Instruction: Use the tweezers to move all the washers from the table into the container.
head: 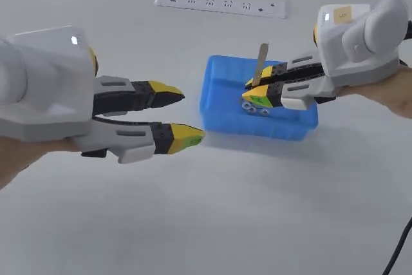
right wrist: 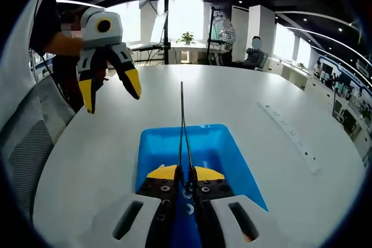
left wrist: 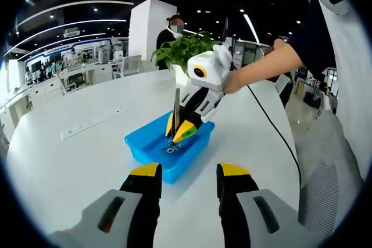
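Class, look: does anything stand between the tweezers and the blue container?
Nothing visible does. The right hand-held gripper holds the tweezers directly over the open container, and washers lie inside, beneath the gripper.

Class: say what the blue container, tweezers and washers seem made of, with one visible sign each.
The container: probably plastic; uniform bright blue, smooth, soft sheen.
The tweezers: likely metal; thin, straight, dull blades.
The washers: apparently metal; small silvery glinting rings.
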Demonstrator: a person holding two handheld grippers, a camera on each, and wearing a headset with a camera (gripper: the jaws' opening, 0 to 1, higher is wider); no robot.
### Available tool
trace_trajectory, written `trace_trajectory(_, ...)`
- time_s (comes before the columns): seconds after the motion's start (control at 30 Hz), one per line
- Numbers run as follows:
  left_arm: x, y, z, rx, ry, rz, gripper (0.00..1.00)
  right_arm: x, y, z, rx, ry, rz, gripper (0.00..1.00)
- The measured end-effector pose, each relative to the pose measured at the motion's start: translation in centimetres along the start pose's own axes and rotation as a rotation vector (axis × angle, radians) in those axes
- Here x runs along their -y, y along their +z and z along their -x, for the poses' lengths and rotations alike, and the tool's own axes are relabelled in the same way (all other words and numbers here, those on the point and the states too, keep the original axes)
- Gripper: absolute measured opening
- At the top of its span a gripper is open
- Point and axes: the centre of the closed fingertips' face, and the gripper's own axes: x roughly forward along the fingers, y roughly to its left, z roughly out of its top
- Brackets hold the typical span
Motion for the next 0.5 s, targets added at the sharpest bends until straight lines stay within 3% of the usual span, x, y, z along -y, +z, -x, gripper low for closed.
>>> trace_trajectory(0.5,-0.47,0.73,-0.40,0.023,0.006,0.009,0.42,-0.99,-0.79,-0.26,-0.015,0.011,0.000,0.10)
